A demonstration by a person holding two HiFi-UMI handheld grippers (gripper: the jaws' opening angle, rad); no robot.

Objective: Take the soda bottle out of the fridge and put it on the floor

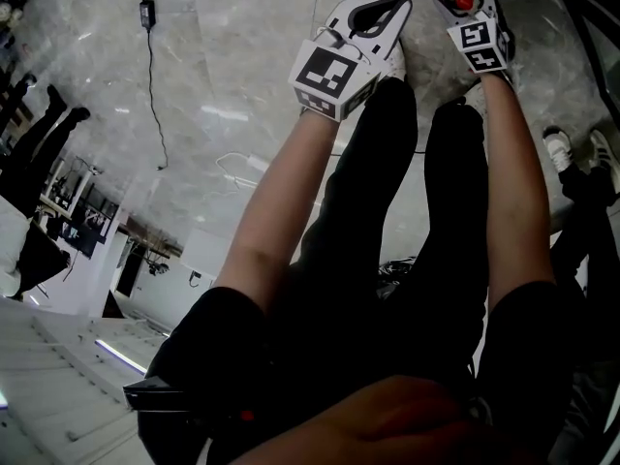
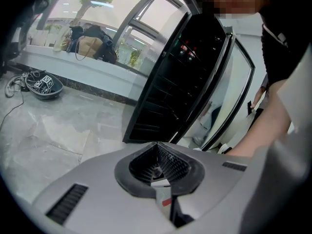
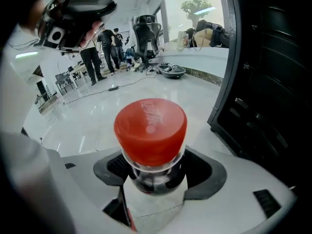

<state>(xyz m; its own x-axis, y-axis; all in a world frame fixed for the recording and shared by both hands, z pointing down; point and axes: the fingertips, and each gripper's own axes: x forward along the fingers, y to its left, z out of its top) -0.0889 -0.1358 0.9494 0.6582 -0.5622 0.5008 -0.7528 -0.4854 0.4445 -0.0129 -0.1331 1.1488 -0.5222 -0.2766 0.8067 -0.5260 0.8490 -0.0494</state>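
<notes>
Pale, glossy marble floor (image 1: pixel 223 85) fills the scene as a person bends low over it, a claw in each hand. The right claw (image 3: pixel 155 182) is clenched on the neck of a clear plastic soda bottle (image 3: pixel 150 128) with a round red cap and dark drink inside. Its black ribbed pads press the neck from both sides just below the cap. The bottle's body hangs beneath the jaws and shows in no view, so whether its base touches the floor cannot be told. The left claw (image 2: pixel 158 165) grips nothing, its ribbed pads pressed together, and sits just left of the right claw in the head view. Immediately right of the right claw rises a tall black fridge (image 3: pixel 265 82), its glass-fronted door (image 2: pixel 234 91) standing open; the bottle is clear of it. Behind both claws, toward the wearer, run bare forearms (image 1: pixel 281 211) and legs in black trousers (image 1: pixel 387 192). Far beyond the right claw, several bystanders (image 3: pixel 92 57) stand across the hall.

The task looks close to its end, with only the set-down left. The main risk is a topple. The base is out of sight and the grip sits high on the neck. A release while the bottle hangs tilted or short of the floor would likely tip it. On so slick a surface it could then roll toward the fridge.
</notes>
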